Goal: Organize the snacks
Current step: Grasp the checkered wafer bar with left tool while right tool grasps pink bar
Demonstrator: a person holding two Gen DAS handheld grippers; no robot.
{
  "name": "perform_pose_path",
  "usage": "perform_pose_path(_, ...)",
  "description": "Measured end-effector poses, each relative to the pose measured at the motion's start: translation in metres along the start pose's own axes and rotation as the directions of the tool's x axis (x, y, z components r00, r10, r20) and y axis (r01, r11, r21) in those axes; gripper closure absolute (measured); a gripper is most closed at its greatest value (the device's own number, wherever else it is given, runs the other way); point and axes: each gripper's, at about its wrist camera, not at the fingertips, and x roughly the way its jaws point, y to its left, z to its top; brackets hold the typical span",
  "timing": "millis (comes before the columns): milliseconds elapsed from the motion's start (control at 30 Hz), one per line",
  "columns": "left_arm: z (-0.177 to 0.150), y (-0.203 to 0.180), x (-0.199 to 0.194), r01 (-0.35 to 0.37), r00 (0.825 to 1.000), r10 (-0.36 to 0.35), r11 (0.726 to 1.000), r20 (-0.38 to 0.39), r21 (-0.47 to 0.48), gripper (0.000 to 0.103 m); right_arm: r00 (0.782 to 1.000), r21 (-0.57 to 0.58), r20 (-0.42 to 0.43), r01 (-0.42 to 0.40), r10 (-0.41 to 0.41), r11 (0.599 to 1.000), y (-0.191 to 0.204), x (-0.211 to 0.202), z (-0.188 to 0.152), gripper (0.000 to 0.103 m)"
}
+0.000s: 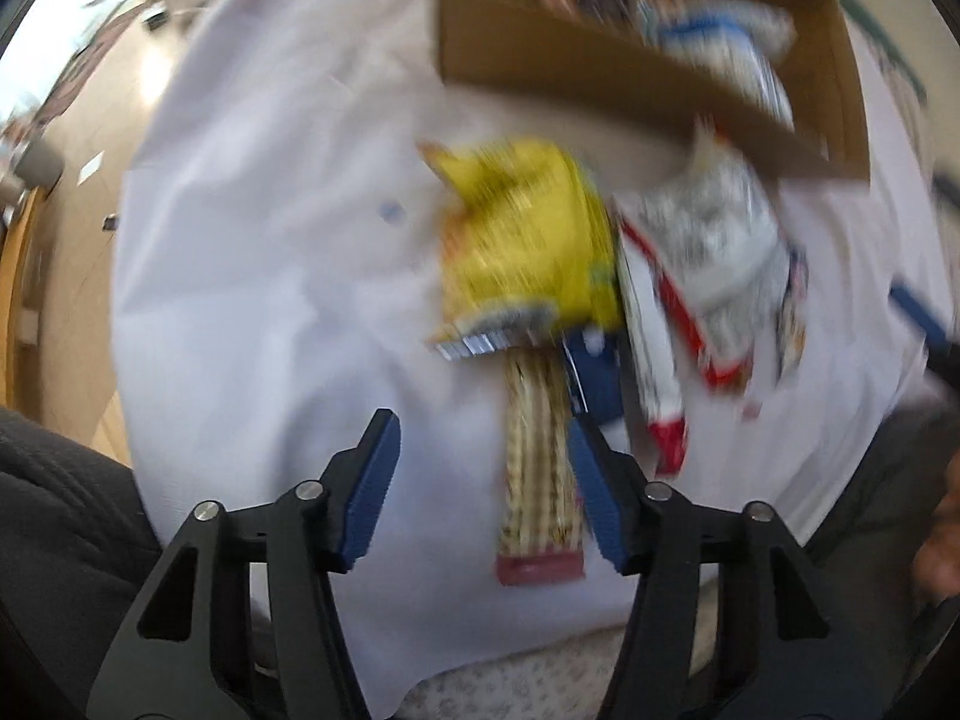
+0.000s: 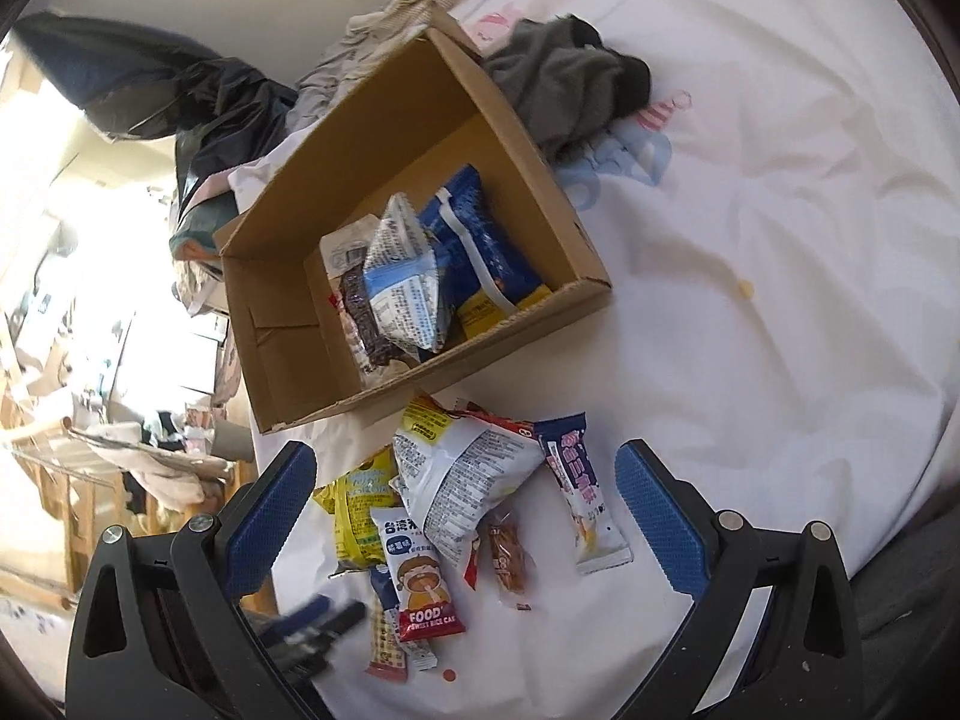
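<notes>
Snacks, a loose heap of small foil and plastic packets (image 2: 456, 498), lie on the white bedsheet (image 2: 780, 240) just ahead of both grippers, short of the brown cardboard box (image 2: 288, 324). Nearest the left gripper (image 1: 480, 462), whose blue-padded jaws stand apart and hold nothing, is a long tan-and-red wafer-style bar (image 1: 537, 462); its long axis runs straight away from the camera, between the jaws and close against the right pad, so the left hand looks better placed for it (the left view is badly smeared by motion, so no print there can be read). A crumpled yellow bag (image 1: 528, 240) sits just beyond the bar. The right gripper (image 2: 465, 510) hovers above the heap, jaws wide and empty, straddling a white packet with a cartoon face (image 2: 420, 582) that reads "FOOD" over a partly legible "RICE CA…", plus Chinese characters. Beyond it rests a puffy white-and-grey printed bag (image 2: 468, 474), then the box, already holding a blue pouch (image 2: 480, 234) among others.
</notes>
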Motion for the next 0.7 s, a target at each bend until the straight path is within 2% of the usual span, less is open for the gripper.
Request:
perform_pose_path(67,-0.004,-0.011,0.011,-0.01,0.999,0.012,0.998,-0.034,0.054,0.056,1.0,0.015,-0.004,-0.005,0.005,1.0,-0.003,0.001,0.001,0.001)
perform_pose_path(133,-0.005,-0.022,0.014,-0.035,0.999,0.038,0.994,-0.028,0.099,0.061,1.0,0.026,-0.003,-0.006,0.006,1.0,-0.004,0.001,0.002,0.001)
perform_pose_path(167,-0.005,-0.026,0.016,-0.039,0.999,0.043,0.993,-0.032,0.114,0.07,1.0,0.028,-0.002,-0.005,0.005,1.0,-0.005,0.001,0.002,0.001)
perform_pose_path(233,-0.006,-0.031,0.018,-0.055,0.998,0.06,0.989,-0.034,0.137,0.08,1.0,0.026,-0.002,-0.001,0.002,1.0,-0.005,0.001,0.002,0.001)
perform_pose_path(300,-0.008,-0.033,0.018,-0.057,0.998,0.062,0.988,-0.032,0.147,0.08,1.0,0.024,-0.003,0.0,0.0,1.0,-0.005,0.001,0.002,0.001)
perform_pose_path(467,-0.014,-0.027,0.003,-0.005,0.999,0.011,0.992,-0.052,0.124,0.08,1.0,0.039,-0.003,-0.004,0.004,0.999,-0.007,0.0,0.002,0.001)
perform_pose_path(633,-0.023,-0.02,-0.042,0.036,0.999,-0.039,0.993,0.022,0.113,0.08,1.0,0.047,-0.002,0.003,-0.003,0.999,-0.01,-0.001,0.003,0.001)
perform_pose_path(700,-0.015,-0.016,-0.059,0.059,0.995,-0.066,0.994,0.077,0.093,0.08,0.998,0.037,0.0,0.062,-0.062,0.997,-0.012,0.001,0.004,0.002)
